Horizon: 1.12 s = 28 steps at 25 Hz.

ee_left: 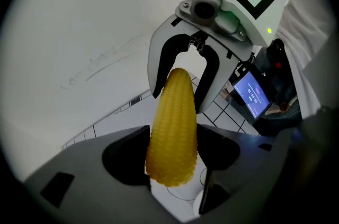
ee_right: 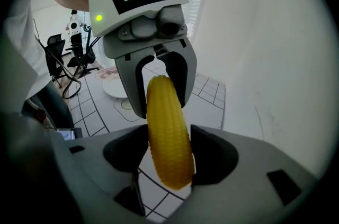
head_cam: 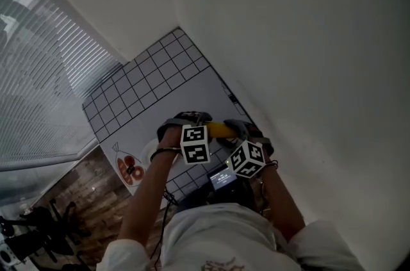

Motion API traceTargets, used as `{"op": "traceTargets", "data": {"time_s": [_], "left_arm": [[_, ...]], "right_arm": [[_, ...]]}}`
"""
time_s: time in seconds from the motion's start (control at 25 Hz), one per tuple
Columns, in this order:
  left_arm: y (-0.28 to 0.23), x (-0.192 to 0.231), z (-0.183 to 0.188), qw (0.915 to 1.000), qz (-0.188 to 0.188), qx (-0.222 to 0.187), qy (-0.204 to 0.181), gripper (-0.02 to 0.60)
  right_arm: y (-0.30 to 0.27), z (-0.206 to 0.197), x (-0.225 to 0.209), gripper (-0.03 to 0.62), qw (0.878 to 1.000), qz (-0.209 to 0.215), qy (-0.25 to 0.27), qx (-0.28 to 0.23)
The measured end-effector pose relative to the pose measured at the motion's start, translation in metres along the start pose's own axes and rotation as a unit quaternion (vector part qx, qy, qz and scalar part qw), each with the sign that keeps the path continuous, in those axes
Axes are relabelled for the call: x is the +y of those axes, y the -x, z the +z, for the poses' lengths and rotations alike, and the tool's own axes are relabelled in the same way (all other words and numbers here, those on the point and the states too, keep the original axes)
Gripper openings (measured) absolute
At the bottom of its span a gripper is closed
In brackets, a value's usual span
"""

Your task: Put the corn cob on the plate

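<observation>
Lifted, not delivered: left gripper (ee_left: 172,150) and right gripper (ee_right: 166,150) both clamped on corn cob (ee_left: 172,122) (opposite ends); plate (ee_right: 109,91) well beyond fingertips.

The right gripper (ee_right: 168,153) clamps the corn cob (ee_right: 168,133) at its near end, while the left gripper (ee_right: 160,101) clasps its far tip — a white plate (ee_right: 114,88) lies far left.

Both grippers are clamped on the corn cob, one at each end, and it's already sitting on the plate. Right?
Not on the plate. The left gripper and right gripper do each clamp an end of the corn cob, but it is held up above the gridded mat; the right gripper view shows the plate lying beyond the left gripper, apart from the cob.
</observation>
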<state>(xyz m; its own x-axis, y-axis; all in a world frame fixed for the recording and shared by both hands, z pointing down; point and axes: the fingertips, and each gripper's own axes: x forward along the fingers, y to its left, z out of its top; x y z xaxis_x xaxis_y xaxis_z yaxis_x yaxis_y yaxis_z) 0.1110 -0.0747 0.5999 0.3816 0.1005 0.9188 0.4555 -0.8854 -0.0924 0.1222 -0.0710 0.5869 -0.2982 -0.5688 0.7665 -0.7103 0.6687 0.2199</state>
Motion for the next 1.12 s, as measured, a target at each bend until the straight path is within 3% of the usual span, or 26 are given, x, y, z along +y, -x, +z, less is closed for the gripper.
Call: {"op": "traceTargets", "data": {"time_s": [0.48, 1.12], "left_arm": [[0.033, -0.014, -0.052, 0.9954, 0.037, 0.009, 0.088, 0.272], [0.073, -0.045, -0.133, 0.9716, 0.086, 0.022, 0.22, 0.268]], "right_arm": [[-0.02, 0.053, 0.03, 0.255, 0.995, 0.054, 0.078, -0.022], [-0.056, 0.122, 0.083, 0.255, 0.969, 0.147, 0.189, -0.056]]}}
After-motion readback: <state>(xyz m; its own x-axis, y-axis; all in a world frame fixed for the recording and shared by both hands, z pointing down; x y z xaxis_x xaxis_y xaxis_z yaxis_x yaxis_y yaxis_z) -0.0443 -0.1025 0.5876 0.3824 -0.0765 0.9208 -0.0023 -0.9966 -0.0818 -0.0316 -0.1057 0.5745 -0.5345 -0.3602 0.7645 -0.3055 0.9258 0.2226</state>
